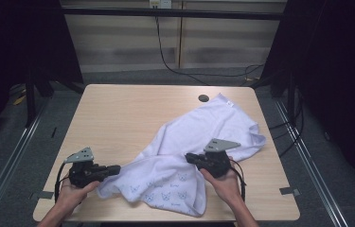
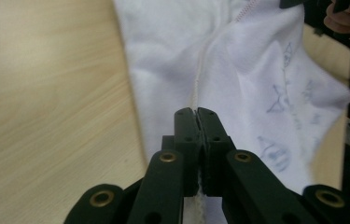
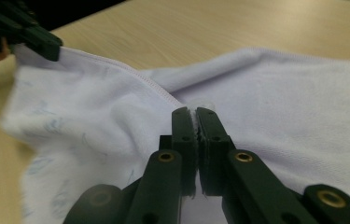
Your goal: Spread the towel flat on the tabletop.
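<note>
A pale white towel [image 1: 203, 132] with small blue butterfly prints lies crumpled across the right half of the wooden table [image 1: 132, 109]. My left gripper [image 1: 117, 168] is shut on the towel's near-left edge. In the left gripper view its jaws [image 2: 196, 112] pinch a stitched hem of the towel [image 2: 256, 70]. My right gripper [image 1: 188, 157] is shut on a fold near the towel's middle. In the right gripper view its jaws [image 3: 194, 111] clamp a thin ridge of the cloth [image 3: 280, 93]. The left gripper [image 3: 28, 32] appears at the upper left of that view, on the towel's corner.
A dark round grommet hole [image 1: 203, 98] sits in the table near the far edge, just beside the towel's far corner. Black cables [image 1: 175, 66] run over the floor behind the table. Bare wood lies to the left and far left.
</note>
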`<state>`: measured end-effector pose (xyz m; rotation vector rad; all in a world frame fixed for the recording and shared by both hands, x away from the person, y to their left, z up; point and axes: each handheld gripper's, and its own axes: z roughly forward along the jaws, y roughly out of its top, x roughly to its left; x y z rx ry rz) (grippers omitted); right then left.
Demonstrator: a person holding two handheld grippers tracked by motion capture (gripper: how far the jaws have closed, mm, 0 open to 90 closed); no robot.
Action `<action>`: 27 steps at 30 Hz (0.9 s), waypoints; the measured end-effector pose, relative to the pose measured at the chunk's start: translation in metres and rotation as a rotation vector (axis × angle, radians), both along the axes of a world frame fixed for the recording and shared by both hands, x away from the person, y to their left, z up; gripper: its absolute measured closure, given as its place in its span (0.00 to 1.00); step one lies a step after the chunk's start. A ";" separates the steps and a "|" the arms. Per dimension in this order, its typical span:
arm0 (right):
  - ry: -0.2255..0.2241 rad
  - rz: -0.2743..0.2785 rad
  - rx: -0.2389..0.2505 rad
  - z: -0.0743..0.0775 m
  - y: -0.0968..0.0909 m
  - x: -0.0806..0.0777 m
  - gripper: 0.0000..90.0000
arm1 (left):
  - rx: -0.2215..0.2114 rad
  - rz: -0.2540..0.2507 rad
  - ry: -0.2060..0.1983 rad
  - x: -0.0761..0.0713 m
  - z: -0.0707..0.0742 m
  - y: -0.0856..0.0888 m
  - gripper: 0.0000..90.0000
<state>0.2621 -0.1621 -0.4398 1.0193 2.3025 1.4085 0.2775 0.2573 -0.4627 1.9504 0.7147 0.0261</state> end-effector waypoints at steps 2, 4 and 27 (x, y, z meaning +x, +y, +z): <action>-0.010 0.007 0.010 0.006 -0.005 -0.011 0.96 | -0.014 -0.005 0.000 -0.005 0.003 0.000 0.98; -0.027 0.021 0.048 0.012 -0.016 -0.037 0.96 | -0.023 -0.035 -0.012 -0.019 0.007 0.000 0.98; 0.088 -0.047 -0.020 -0.030 -0.044 -0.057 0.63 | 0.051 -0.049 0.056 0.017 -0.007 -0.020 0.79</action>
